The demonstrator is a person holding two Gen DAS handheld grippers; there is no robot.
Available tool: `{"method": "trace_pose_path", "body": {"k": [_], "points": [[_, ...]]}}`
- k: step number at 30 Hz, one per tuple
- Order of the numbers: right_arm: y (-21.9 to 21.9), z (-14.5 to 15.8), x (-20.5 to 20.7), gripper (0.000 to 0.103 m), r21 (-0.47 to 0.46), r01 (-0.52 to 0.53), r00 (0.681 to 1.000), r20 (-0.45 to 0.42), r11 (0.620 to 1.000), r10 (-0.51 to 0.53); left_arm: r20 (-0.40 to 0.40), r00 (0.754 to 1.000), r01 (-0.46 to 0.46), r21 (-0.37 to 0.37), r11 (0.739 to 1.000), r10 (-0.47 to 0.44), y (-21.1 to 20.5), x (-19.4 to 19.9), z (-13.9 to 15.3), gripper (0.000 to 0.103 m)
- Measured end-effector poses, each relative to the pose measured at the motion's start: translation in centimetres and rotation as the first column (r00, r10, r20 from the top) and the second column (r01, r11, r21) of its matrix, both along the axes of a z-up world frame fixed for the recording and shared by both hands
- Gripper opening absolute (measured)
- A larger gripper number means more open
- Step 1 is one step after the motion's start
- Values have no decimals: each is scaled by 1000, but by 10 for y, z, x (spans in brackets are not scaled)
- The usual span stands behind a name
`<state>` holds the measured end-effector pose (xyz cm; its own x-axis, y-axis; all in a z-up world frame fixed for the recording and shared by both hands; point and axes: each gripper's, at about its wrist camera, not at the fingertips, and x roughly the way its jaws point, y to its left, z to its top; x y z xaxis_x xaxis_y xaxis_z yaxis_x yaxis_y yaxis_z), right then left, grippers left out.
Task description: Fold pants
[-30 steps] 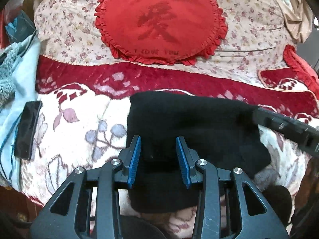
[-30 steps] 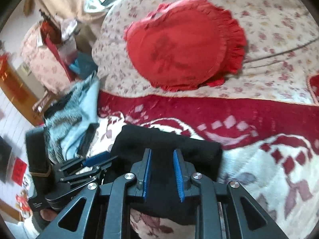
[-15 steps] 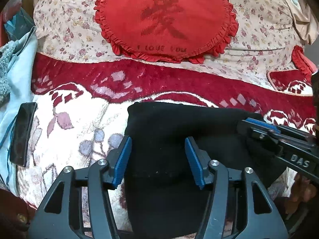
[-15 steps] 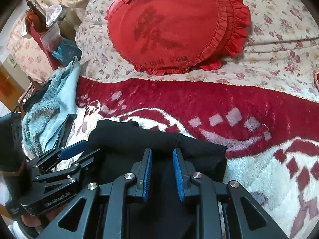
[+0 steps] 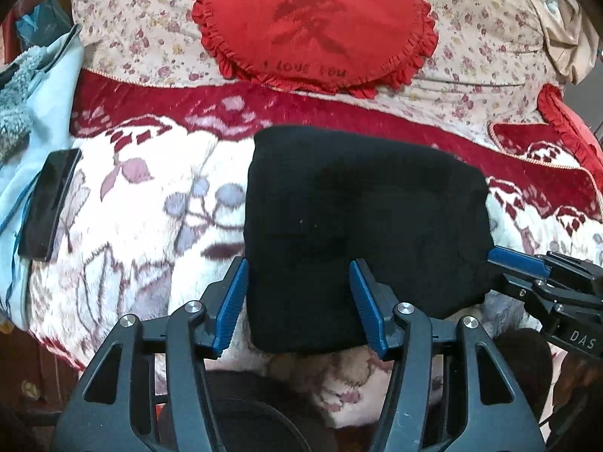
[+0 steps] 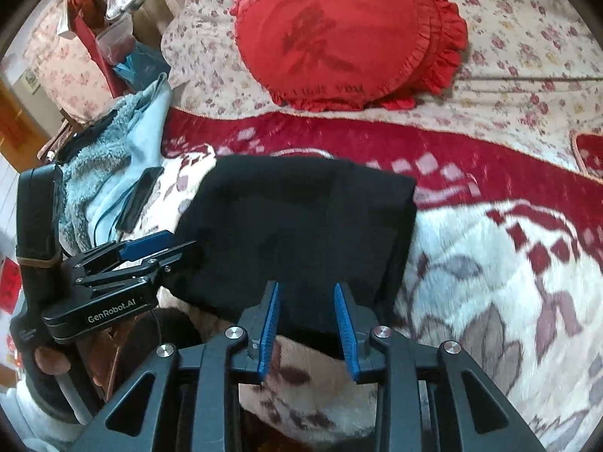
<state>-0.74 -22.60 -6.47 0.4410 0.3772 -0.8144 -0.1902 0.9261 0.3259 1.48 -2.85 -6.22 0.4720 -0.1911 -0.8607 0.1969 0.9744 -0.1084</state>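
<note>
Pants lie as a compact black bundle on the blanket near the bed's front edge, apparently fully folded. Best now: lift both tools straight off without snagging fabric. Left tool and right tool hover low, spread apart, holding nothing.

I'm working in a home bedroom: a bed under a red-and-white floral blanket, a heart-shaped red cushion at twelve o'clock, a phone at nine o'clock.
</note>
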Motion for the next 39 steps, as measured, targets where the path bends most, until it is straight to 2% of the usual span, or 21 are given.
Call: {"method": "trace_pose_path", "body": {"k": [2, 5, 9, 11, 13, 17, 19, 21, 25, 28, 30, 32, 34, 39], "points": [[-1, -12, -2, 29, -6, -6, 1000, -29, 1000, 5, -9, 1000, 2, 6, 1000, -2, -2, 0, -5, 64], [0, -18, -5, 29, -8, -15, 1000, -17, 1000, 15, -29, 1000, -2, -12, 1000, 2, 0, 1, -11, 65], [-13, -5, -6, 31, 51, 3, 1000, -7, 999, -3, -52, 999, -7, -84, 996, 2, 13, 4, -1, 65], [-25, -2, -4, 50, 81, 49, 999, 4, 996, -49, -42, 999, -28, -118, 993, 23, 22, 6, 4, 65], [-40, -7, 3, 54, 90, 107, 994, -15, 990, -106, -53, 998, -39, -153, 987, 31, 29, 12, 4, 65], [-54, -32, 22, 56, 142, 117, 987, -123, 983, -100, -91, 995, -48, -158, 986, 34, 31, 25, -5, 65], [-58, -39, 28, 57, 228, 124, 986, -139, 966, -94, -100, 995, -39, -174, 984, 22, 28, 29, -9, 65], [-59, -47, 32, 60, 276, 134, 984, -153, 952, -94, -109, 994, -28, -191, 981, 7, 25, 31, -12, 71], [-56, -52, 41, 64, 319, 154, 980, -166, 935, -105, -160, 987, -9, -240, 971, -30, 13, 40, -28, 80], [-52, -52, 45, 62, 329, 186, 977, -165, 926, -137, -169, 985, -24, -263, 964, -22, 11, 43, -28, 80], [-47, -46, 45, 57, 300, 166, 982, -133, 939, -131, -162, 986, -14, -268, 963, -31, 8, 42, -22, 69], [-44, -39, 46, 47, 302, 154, 986, -104, 941, -128, -139, 989, 15, -258, 966, -52, 6, 41, -14, 56], [-44, -28, 46, 44, 295, 141, 990, -68, 945, -126, -107, 992, 42, -248, 968, -71, 2, 43, -2, 49], [-49, 7, 59, 44, 294, 120, 990, 31, 948, -135, -13, 996, 78, -257, 963, -84, -4, 62, 30, 47]]}}
